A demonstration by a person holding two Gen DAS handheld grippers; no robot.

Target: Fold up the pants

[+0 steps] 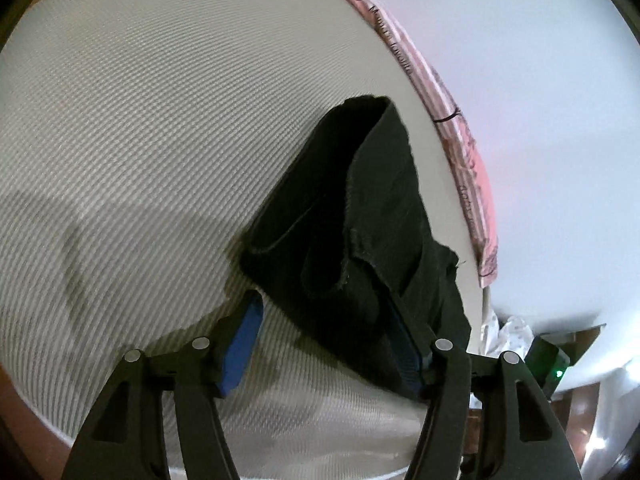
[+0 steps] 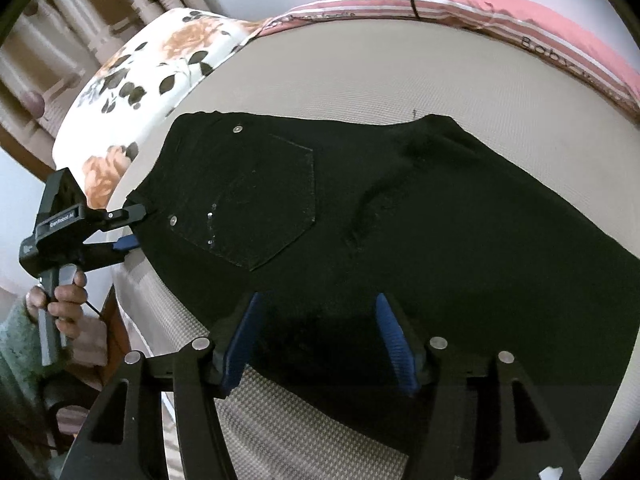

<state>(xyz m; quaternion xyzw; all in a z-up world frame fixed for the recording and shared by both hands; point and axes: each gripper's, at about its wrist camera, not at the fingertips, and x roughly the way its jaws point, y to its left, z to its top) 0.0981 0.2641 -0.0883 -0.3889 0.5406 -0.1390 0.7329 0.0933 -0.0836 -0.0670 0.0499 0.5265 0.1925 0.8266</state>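
Nearest the right gripper (image 2: 316, 340), the blue pads (image 2: 240, 344) stand wide apart with nothing pinched between them. The black pants (image 2: 400, 216) lie flat just ahead of and between those fingers, the near edge of the cloth running under the gap. Beyond the fingertips a back pocket (image 2: 260, 208) faces up, with a metal rivet (image 2: 238, 129) past its far corner. Off to the left of the fingers, the left gripper (image 2: 132, 228) meets the waistband end of the pants, one finger above the cloth edge and one blue pad below it; a hand (image 2: 64, 296) holds its grip. Farther out lie a floral pillow (image 2: 152, 64) and, along the far edge of the bed (image 2: 360, 72), a pink striped blanket (image 2: 500, 12).

From the left gripper's (image 1: 324, 344) own camera, the fingers are spread wide. A hanging fold of the black pants drapes against the right-hand finger and hides part of its blue pad (image 1: 404, 352); the left-hand pad (image 1: 240, 348) is bare, with the woven mattress cover (image 1: 160, 140) beyond it. I cannot tell whether the cloth is actually gripped. The pants stretch away ahead of the fingers toward the pink blanket edge (image 1: 460, 152).
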